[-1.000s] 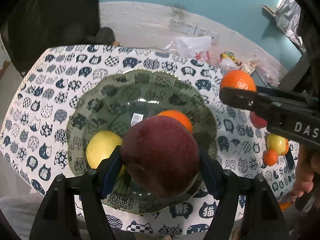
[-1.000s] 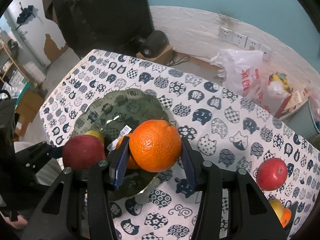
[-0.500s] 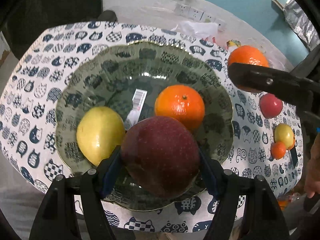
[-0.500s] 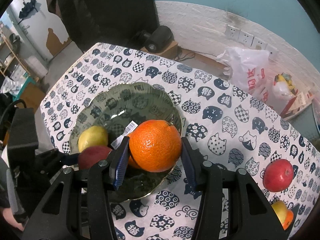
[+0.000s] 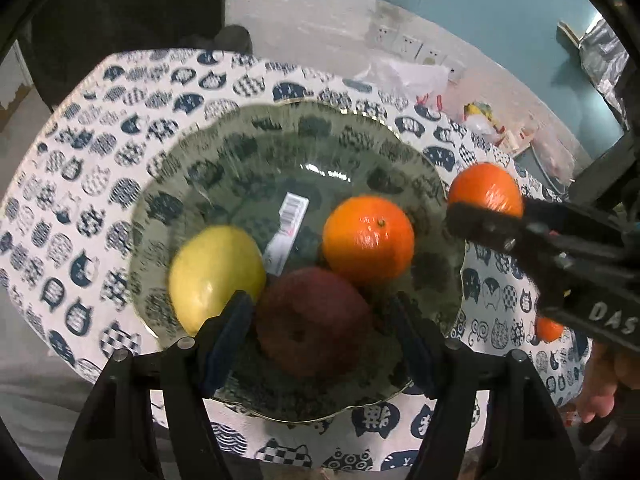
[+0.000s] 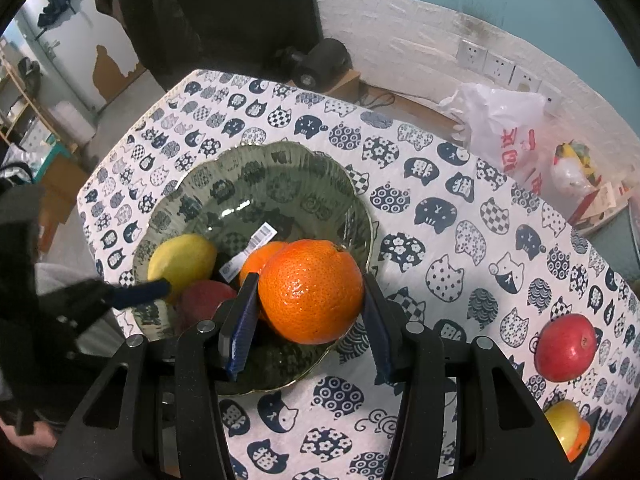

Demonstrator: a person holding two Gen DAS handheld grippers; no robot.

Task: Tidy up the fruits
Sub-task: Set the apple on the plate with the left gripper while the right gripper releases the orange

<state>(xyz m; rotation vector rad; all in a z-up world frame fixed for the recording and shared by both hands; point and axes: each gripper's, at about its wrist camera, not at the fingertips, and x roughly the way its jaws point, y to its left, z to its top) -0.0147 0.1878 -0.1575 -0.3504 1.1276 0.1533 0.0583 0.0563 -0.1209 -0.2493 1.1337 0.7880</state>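
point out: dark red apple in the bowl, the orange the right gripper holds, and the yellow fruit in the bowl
dark red apple (image 5: 314,322): left wrist view, middle of its top face.
held orange (image 6: 310,292): right wrist view, centre of its front skin.
yellow fruit (image 5: 216,274): left wrist view, middle of its upper surface.

I read "DAS" in white on the right gripper (image 5: 486,216), cut off by the frame edge. Red characters mark the plastic bag (image 6: 504,128); I can't quite make them out.

7 fruits (image 6: 182,260) (image 6: 204,300) (image 6: 260,260) (image 6: 312,296) (image 6: 566,348) (image 6: 560,424) (image 6: 583,439), 1 bowl (image 6: 280,160)
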